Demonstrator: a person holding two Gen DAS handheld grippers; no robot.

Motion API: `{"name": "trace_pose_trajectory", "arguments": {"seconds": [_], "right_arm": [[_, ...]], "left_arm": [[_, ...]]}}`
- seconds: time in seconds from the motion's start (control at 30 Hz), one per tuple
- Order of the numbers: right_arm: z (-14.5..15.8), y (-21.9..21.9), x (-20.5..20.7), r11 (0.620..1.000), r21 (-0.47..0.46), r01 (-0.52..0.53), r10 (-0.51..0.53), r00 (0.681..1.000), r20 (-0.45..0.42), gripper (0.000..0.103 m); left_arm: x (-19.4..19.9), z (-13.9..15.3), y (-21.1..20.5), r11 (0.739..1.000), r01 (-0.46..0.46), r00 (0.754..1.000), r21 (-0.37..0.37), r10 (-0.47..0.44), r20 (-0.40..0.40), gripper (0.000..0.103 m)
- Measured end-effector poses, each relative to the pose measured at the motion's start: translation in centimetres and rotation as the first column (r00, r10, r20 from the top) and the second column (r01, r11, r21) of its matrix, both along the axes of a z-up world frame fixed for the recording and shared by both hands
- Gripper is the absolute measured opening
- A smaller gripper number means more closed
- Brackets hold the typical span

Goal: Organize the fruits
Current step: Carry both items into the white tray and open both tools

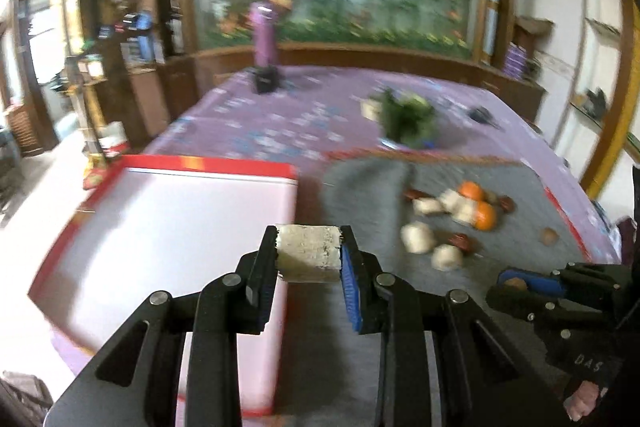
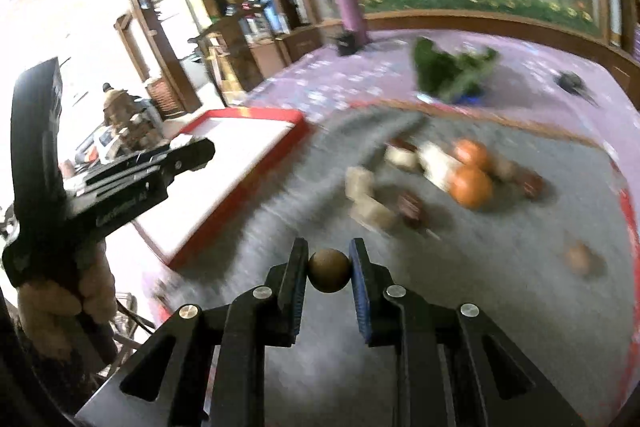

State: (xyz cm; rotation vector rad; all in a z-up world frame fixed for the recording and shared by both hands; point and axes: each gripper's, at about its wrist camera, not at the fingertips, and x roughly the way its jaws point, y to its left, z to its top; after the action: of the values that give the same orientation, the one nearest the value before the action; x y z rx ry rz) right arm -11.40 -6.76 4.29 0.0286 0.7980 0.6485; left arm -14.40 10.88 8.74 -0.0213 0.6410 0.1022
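Observation:
My left gripper point(image 1: 309, 247) is shut on a pale beige cylinder-shaped piece point(image 1: 308, 261), held above the near corner of a white tray with a red rim point(image 1: 208, 163). My right gripper point(image 2: 329, 263) is shut on a small brown round fruit point(image 2: 329, 273) over the grey mat point(image 2: 480, 287). On the mat lies a pile: two oranges point(image 2: 470, 187), several beige pieces point(image 2: 360, 183) and dark red-brown fruits point(image 2: 410, 207). One more small brown fruit point(image 2: 580, 257) lies apart to the right. The right gripper point(image 1: 506, 281) also shows in the left wrist view, lower right.
A bunch of green leaves point(image 1: 408, 119) lies behind the mat on the purple patterned tablecloth point(image 1: 280, 123). A purple bottle point(image 1: 264, 35) and a small black object point(image 1: 264, 79) stand at the far edge. A hand holds the left gripper point(image 2: 200, 153) at the left.

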Motion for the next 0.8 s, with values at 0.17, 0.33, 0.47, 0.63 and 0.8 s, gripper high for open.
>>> {"name": "trace_pose_trajectory", "arguments": {"seconds": [0.17,0.33,0.47,0.63,0.8], "right_arm": [[1.6,6.2,1.0,0.996,0.036,-0.081,0.079,0.996,0.039,0.021],[1.9,11.9,1.3,0.986,0.044,-0.159,0.158,0.987,0.038,0.021],[0.9,15.2,1.5,0.981,0.029,-0.193,0.193,0.981,0.012,0.021],[-0.4,17.3,1.7,0.978,0.01,-0.209,0.209,0.978,-0.019,0.021],[-1.8,18.1,1.9,0.977,-0.009,-0.211,0.211,0.976,-0.048,0.021]], "left_arm": [[-0.9,0.3,5.0,0.991,-0.136,0.99,0.019,0.135,0.028,0.026],[-1.4,-0.8,8.7,0.974,-0.226,0.974,0.028,0.226,0.012,0.026],[-1.3,-2.3,10.3,0.963,-0.265,0.964,0.04,0.266,-0.016,0.026],[-0.8,-3.8,11.0,0.96,-0.277,0.959,0.047,0.279,-0.05,0.026],[-0.7,-5.0,11.4,0.958,-0.282,0.955,0.061,0.286,-0.08,0.026]]}}
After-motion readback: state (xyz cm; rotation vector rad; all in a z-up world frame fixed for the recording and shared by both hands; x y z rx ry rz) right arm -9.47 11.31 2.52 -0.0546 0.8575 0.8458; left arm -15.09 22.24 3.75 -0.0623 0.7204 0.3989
